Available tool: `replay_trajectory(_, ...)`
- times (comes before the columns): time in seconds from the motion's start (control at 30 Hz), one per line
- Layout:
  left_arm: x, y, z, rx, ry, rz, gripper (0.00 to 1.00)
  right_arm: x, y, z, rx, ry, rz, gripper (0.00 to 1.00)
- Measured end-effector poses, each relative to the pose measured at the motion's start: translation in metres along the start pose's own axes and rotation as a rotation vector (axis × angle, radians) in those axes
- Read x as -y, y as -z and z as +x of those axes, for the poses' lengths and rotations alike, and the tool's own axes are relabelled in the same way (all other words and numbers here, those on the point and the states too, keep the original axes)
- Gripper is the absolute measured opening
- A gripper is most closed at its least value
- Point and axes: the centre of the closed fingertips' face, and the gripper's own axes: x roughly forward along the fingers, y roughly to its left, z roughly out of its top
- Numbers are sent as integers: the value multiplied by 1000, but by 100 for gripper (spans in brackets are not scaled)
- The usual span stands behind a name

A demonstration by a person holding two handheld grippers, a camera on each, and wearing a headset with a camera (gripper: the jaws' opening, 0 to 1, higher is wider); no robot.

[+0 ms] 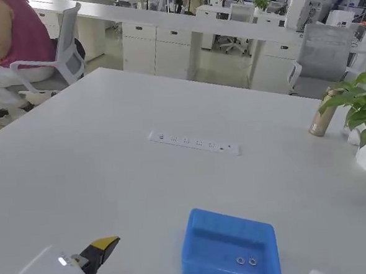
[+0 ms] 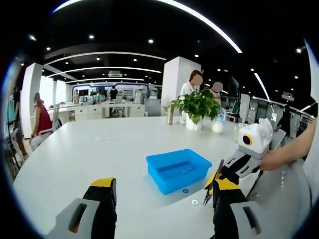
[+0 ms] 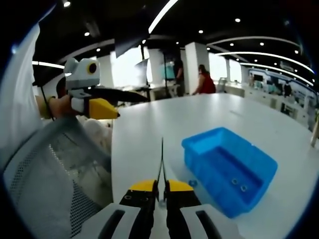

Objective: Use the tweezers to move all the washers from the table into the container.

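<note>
The right gripper clamps tight on the tweezers; the left gripper gapes wide, empty. Two washers lie in the blue container, near right.

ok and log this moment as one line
left gripper open, empty | right gripper shut on tweezers | two washers in container | two more on table beside it

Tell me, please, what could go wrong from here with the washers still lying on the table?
The loose washers lie flat on the smooth table, so the tips of the tweezers may skid and flick one away. The tweezers are thin and might twist in the right gripper, whose jaws are shut. The container sits unheld, apart from the open left gripper; a nudge could slide it.
</note>
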Motion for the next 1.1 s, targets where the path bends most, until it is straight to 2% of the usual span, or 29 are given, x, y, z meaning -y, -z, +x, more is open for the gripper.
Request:
replay_trajectory(0.07,0,0,0,-1,1,1,80,-1,5,0,-20,-3,-12,4)
replay_trajectory(0.4,-1,1,0,-7,-4,7,79,-6,3,1,-6,-11,-3,4)
replay_trajectory(0.73,-1,1,0,-7,-5,7,79,-14,3,3,-43,-3,-105,3)
replay_trajectory(0.83,-2,0,0,1,-7,3,79,-13,2,3,-37,5,-86,3)
replay_trajectory(0.9,-3,0,-1,5,-10,-7,79,-13,1,3,-29,14,-46,3)
replay_trajectory(1.0,-6,-4,-2,29,-22,-20,79,-9,0,2,-21,34,18,3)
replay_trajectory(1.1,-8,-8,-4,51,-25,-49,79,-5,-1,3,-31,42,34,3)
